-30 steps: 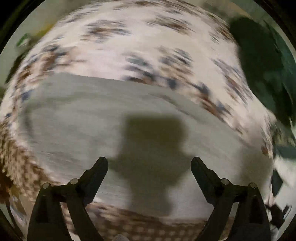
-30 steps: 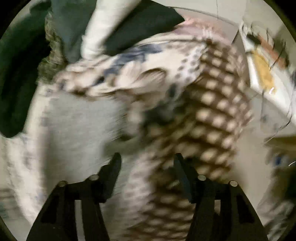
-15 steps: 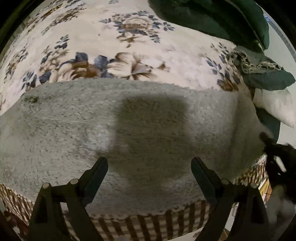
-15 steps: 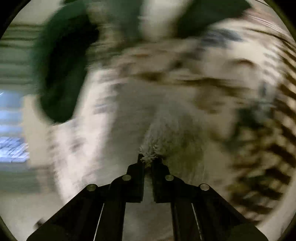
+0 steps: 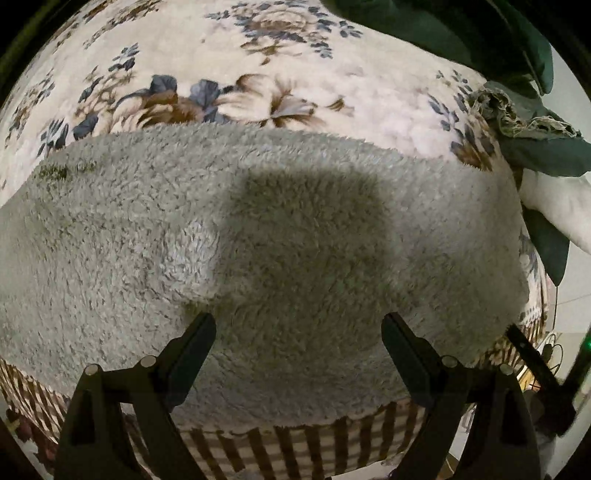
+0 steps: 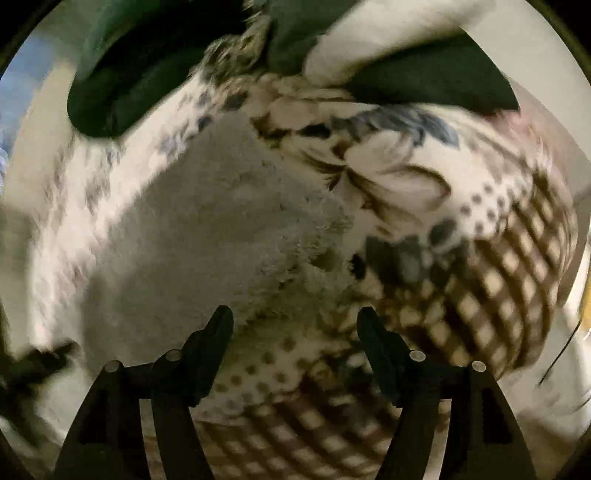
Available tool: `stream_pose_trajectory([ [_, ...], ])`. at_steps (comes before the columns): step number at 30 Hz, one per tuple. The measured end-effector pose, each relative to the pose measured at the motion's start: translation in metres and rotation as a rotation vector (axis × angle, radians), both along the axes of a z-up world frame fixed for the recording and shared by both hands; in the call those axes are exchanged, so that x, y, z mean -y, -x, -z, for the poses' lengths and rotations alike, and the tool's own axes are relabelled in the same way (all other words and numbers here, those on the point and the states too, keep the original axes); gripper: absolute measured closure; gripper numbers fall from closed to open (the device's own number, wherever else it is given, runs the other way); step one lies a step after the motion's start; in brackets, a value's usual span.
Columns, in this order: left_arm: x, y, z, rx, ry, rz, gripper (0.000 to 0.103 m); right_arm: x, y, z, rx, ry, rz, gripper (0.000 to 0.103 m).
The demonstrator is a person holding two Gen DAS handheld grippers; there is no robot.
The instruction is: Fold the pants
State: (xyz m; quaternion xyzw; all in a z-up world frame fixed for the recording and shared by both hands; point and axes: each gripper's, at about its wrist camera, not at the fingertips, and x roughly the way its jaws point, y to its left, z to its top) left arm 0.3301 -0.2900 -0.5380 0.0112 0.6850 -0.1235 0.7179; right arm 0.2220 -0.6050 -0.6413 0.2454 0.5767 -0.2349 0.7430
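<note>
The grey fleece pants (image 5: pixel 277 236) lie spread flat across a floral bedspread (image 5: pixel 332 92). My left gripper (image 5: pixel 298 334) hangs open straight above their middle, and its shadow falls on the fleece. In the blurred right wrist view the pants (image 6: pixel 207 229) end in a fuzzy corner just ahead of my right gripper (image 6: pixel 295 326). Its jaws are opening, and nothing sits between them. The corner lies loose on the bedspread (image 6: pixel 406 173).
Dark green pillows (image 5: pixel 480 33) and a white pillow (image 5: pixel 554 203) lie at the bed's far right. The checked border of the bedspread (image 5: pixel 295 450) marks the near edge. The other gripper's black tip (image 5: pixel 532 358) shows at the lower right beyond that edge.
My right gripper was shut on a tuft of the pants' corner half a second ago and has let it go. The left gripper swept sideways over the pants, then settled.
</note>
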Motion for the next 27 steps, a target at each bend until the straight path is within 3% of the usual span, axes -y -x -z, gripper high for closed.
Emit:
stream_pose_trajectory([
  [2, 0.0, 0.0, 0.0, 0.0, -0.008, -0.002, 0.011, 0.007, -0.01, 0.012, 0.016, -0.003, 0.023, 0.031],
  [4, 0.0, 0.0, 0.002, -0.002, -0.012, -0.001, 0.011, 0.027, -0.019, 0.034, 0.025, -0.076, 0.112, 0.035],
  [6, 0.001, 0.0, 0.002, 0.002, -0.018, -0.001, 0.011, 0.052, -0.016, 0.052, -0.005, -0.12, 0.256, 0.081],
  [9, -0.002, -0.001, 0.002, 0.007, -0.022, -0.005, 0.011, 0.077, 0.002, 0.057, 0.001, -0.232, 0.496, 0.08],
  [11, -0.007, -0.001, 0.0, 0.011, -0.018, -0.015, 0.011, 0.083, 0.009, 0.037, -0.015, -0.197, 0.568, 0.077],
  [13, -0.013, -0.001, -0.001, 0.014, -0.017, -0.022, 0.011, 0.086, 0.015, 0.013, 0.043, -0.184, 0.619, 0.073],
  [15, -0.022, -0.001, -0.001, 0.014, -0.019, -0.036, 0.011, 0.076, 0.017, -0.002, 0.175, -0.266, 0.639, 0.057],
  [18, -0.033, -0.002, 0.002, 0.003, -0.024, -0.065, 0.011, 0.058, -0.005, 0.021, 0.218, -0.442, 0.608, 0.053],
  [19, -0.036, -0.002, 0.003, -0.001, -0.025, -0.071, 0.011, 0.052, -0.009, 0.03, 0.196, -0.459, 0.597, 0.053],
  [20, -0.04, -0.002, 0.003, -0.004, -0.025, -0.077, 0.011, 0.046, -0.02, 0.044, 0.169, -0.457, 0.592, 0.056],
  [21, -0.044, -0.002, 0.003, -0.002, -0.028, -0.081, 0.011, 0.037, -0.023, 0.049, 0.158, -0.455, 0.591, 0.083],
  [22, -0.049, -0.001, 0.001, 0.001, -0.03, -0.082, 0.011, 0.032, -0.031, 0.054, 0.13, -0.443, 0.587, 0.098],
  [24, -0.06, 0.001, -0.003, 0.013, -0.034, -0.081, 0.011, 0.021, -0.035, 0.038, 0.139, -0.364, 0.578, 0.098],
  [27, -0.08, 0.005, -0.006, 0.02, -0.039, -0.099, 0.011, 0.006, -0.03, -0.012, 0.183, -0.237, 0.523, 0.098],
])
